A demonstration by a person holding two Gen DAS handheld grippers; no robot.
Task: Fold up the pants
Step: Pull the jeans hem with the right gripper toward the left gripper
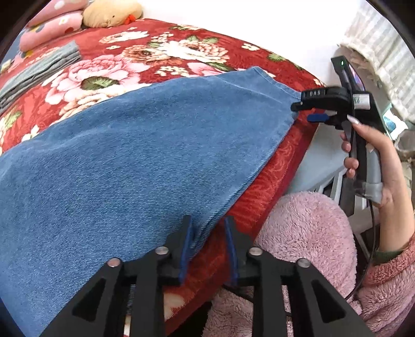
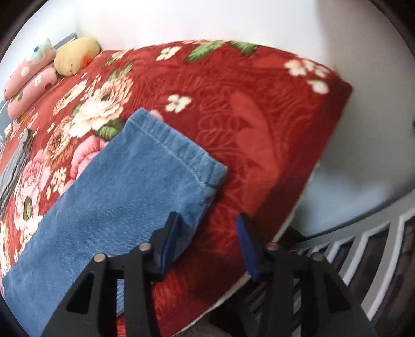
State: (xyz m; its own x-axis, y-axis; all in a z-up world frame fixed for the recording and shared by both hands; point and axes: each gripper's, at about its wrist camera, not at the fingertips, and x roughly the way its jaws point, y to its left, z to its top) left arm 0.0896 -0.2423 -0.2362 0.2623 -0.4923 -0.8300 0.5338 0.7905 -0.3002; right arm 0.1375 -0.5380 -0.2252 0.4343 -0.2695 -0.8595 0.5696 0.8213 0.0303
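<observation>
Blue denim pants [image 1: 135,155] lie flat on the red floral blanket, one leg reaching to its hem [image 2: 179,150]. My left gripper [image 1: 208,223] is open at the pants' near edge, one finger over the denim and the other over the blanket. My right gripper [image 2: 207,220] is open beside the hem corner, its left finger over the denim. In the left wrist view the right gripper [image 1: 306,110] sits at the far hem corner, held by a hand [image 1: 371,155].
The red floral blanket [image 2: 259,116] covers the bed. Folded grey clothes [image 1: 39,70] lie at the far left. Pink cushions [image 1: 49,28] and a tan plush toy [image 1: 111,13] sit at the head. A pink fluffy robe [image 1: 306,233] is near the bed edge.
</observation>
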